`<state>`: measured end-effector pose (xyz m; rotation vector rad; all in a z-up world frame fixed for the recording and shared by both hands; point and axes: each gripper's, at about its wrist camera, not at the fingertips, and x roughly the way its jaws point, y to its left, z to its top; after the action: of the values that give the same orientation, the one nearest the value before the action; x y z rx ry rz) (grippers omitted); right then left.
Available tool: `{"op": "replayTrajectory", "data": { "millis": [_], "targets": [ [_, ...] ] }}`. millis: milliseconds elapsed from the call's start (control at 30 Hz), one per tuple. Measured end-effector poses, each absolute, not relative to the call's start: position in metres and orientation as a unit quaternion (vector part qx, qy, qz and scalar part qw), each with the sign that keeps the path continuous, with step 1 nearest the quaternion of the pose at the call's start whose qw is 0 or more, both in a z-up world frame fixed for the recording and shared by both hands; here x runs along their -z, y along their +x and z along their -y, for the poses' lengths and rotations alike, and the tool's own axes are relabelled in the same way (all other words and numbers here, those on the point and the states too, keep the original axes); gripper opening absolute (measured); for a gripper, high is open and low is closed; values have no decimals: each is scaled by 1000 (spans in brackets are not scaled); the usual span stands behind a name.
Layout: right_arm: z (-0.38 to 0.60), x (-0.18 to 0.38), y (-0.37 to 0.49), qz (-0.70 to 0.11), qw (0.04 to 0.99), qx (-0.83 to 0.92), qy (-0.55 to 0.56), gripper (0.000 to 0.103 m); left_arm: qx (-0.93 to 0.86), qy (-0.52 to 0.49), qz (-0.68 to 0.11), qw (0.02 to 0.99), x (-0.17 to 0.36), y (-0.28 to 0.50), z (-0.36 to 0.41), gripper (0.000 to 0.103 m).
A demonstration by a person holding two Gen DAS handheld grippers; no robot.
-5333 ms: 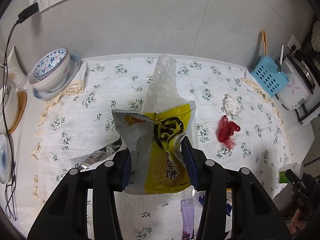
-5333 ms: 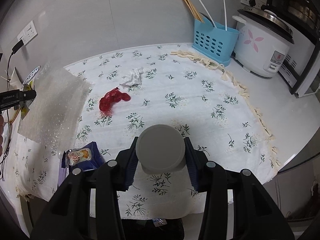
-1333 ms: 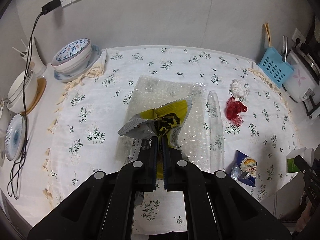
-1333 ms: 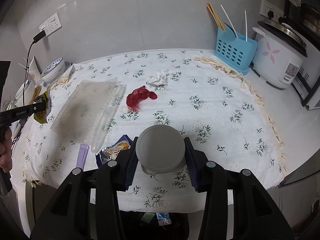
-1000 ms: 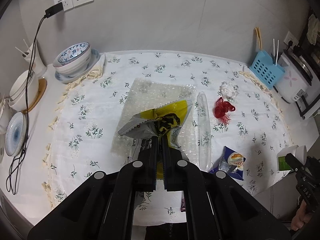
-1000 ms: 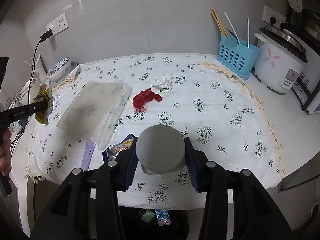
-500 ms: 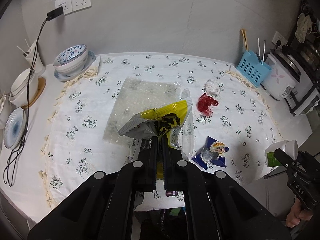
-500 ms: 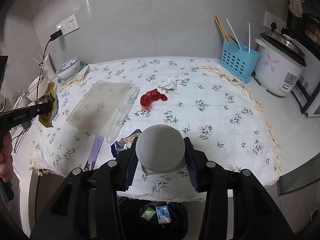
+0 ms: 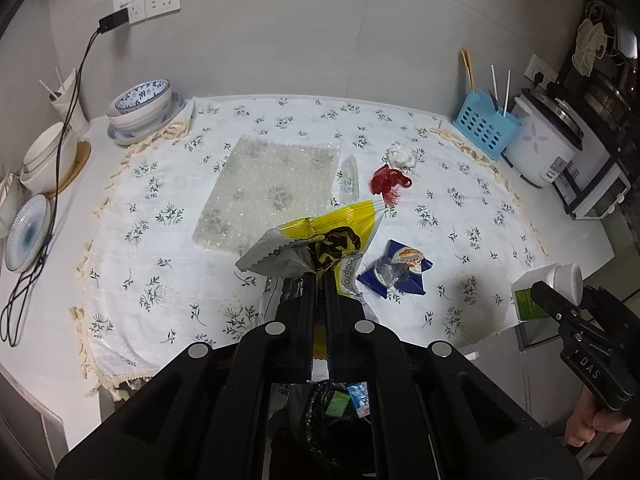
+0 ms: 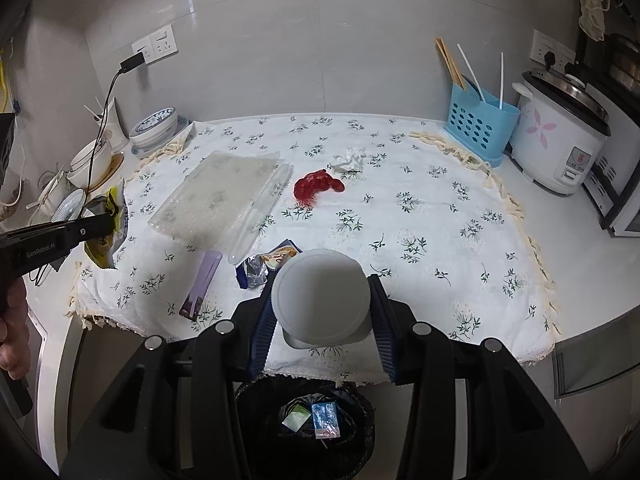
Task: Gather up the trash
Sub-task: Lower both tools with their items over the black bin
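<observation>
Your left gripper [image 9: 319,280] pinches the wrapper [image 9: 320,240]; the bin [image 9: 332,404] lies directly below it. Your right gripper [image 10: 320,300] clamps the bottle [image 10: 320,292].

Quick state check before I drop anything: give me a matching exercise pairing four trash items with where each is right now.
Items:
1. yellow snack bag
2. white bottle
3. bubble wrap sheet
4. red mesh net

Places:
A. flat on the tablecloth
B. clamped in the left gripper
C. beside the crumpled tissue
D. between the right gripper fingers

Pairs: 1-B, 2-D, 3-A, 4-C
</observation>
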<state>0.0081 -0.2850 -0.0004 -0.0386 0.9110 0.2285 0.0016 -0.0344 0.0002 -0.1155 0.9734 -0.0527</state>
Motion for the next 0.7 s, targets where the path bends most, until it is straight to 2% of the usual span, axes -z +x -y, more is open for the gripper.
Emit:
{"op": "replayTrajectory", "data": {
  "millis": [700],
  "targets": [
    [297,19,-37,-457,881,-123,-16,41,44,-58,-489,869,32,-56,63,3]
  ]
}}
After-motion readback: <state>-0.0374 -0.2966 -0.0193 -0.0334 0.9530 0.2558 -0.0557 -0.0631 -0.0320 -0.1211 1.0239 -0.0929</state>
